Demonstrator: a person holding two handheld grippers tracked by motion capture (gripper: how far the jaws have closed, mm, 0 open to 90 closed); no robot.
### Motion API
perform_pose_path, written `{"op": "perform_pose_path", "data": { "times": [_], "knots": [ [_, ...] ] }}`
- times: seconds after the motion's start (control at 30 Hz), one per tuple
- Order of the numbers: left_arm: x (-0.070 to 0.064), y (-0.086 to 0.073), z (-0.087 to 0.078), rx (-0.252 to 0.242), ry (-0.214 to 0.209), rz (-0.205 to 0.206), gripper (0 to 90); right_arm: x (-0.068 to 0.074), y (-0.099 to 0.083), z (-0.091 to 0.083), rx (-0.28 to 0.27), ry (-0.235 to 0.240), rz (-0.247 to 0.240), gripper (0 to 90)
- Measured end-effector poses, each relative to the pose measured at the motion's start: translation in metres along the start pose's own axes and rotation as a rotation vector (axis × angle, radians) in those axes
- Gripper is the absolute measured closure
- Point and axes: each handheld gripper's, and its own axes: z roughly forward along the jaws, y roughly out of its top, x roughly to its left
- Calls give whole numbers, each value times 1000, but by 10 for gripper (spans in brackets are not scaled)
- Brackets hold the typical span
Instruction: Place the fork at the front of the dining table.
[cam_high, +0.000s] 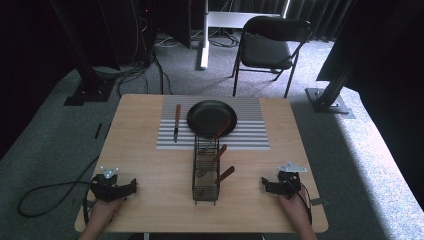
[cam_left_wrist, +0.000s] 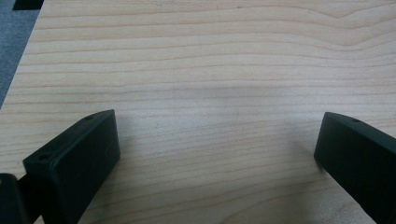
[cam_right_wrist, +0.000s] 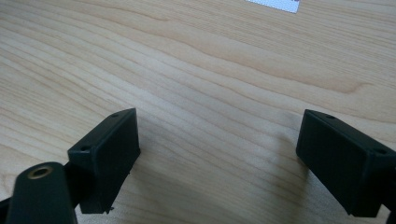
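A black wire basket (cam_high: 206, 170) stands in the middle of the wooden table (cam_high: 150, 170), with three brown-handled utensils (cam_high: 224, 174) leaning out of it to the right. Behind it a black plate (cam_high: 211, 118) lies on a striped placemat (cam_high: 250, 135), and a knife (cam_high: 176, 122) with a brown handle lies on the mat's left side. My left gripper (cam_high: 134, 186) rests near the front left corner, open, its jaws (cam_left_wrist: 219, 149) wide apart over bare wood. My right gripper (cam_high: 263, 183) rests near the front right, open too, jaws (cam_right_wrist: 217, 149) spread over bare wood.
A black folding chair (cam_high: 270, 47) stands on the grey carpet beyond the table. Black stand legs rise at the far left (cam_high: 85, 70) and far right (cam_high: 335, 80). A cable (cam_high: 45, 195) trails off the table's left side on the floor.
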Motion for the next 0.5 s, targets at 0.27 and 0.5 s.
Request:
{"op": "perform_pose_path", "data": {
  "times": [0.27, 0.5],
  "knots": [
    [0, 0, 0, 0, 0, 3, 0, -1, 1, 0, 13, 5, -5, 126],
    [0, 0, 0, 1, 0, 4, 0, 0, 6, 1, 45, -13, 14, 120]
  ]
}}
